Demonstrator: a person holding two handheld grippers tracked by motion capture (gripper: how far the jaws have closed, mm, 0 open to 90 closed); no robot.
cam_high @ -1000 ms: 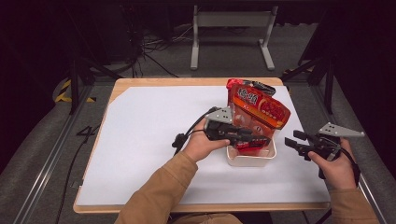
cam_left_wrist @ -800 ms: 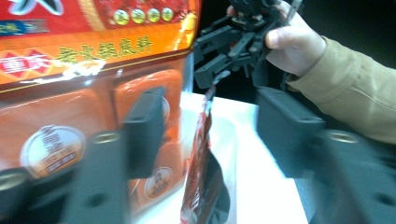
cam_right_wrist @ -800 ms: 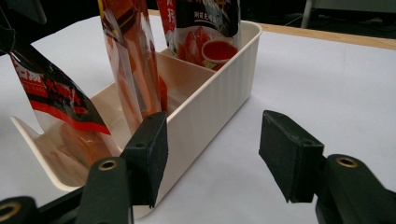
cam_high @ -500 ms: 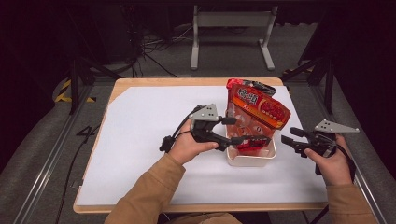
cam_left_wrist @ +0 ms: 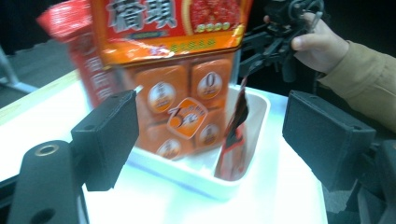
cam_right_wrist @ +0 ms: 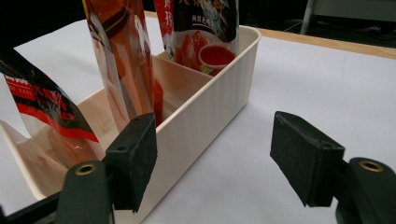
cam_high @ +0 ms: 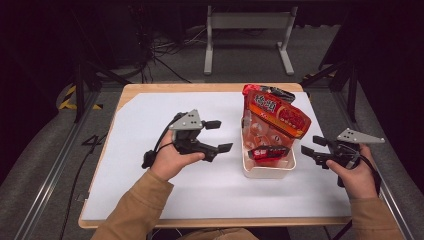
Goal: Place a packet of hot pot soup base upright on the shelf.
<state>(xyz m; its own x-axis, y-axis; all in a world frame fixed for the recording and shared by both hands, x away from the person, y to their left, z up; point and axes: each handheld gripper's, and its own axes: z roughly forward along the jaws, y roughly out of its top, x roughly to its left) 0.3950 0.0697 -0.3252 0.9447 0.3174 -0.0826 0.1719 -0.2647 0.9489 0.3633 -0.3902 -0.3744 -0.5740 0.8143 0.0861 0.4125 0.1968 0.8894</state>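
Observation:
A cream bin (cam_high: pixel 267 170) stands right of the table's middle. A big orange snack bag (cam_high: pixel 277 119) stands upright in it, with a small red packet (cam_high: pixel 267 151) leaning in its near end. My left gripper (cam_high: pixel 220 136) hovers left of the bin, apart from it. Its jaws have just been opening and stand wide with nothing between them. In the left gripper view the orange bag (cam_left_wrist: pixel 180 79) and the packet (cam_left_wrist: pixel 233 140) lie ahead of the pads. My right gripper (cam_high: pixel 311 145) sits just right of the bin (cam_right_wrist: pixel 210 107). Its jaws have also just been opening, and they are empty.
White paper (cam_high: pixel 165 185) covers the wooden table (cam_high: pixel 210 88). A dark-topped red bag (cam_high: pixel 260 91) stands at the bin's far end. Metal frame rails (cam_high: pixel 55 165) run along both table sides, and a stand's legs (cam_high: pixel 247 45) rise on the floor beyond.
My left gripper opened at the bin, left the small red packet there and drew back to the left. The right gripper's jaws spread a little wider and the hand stayed put.

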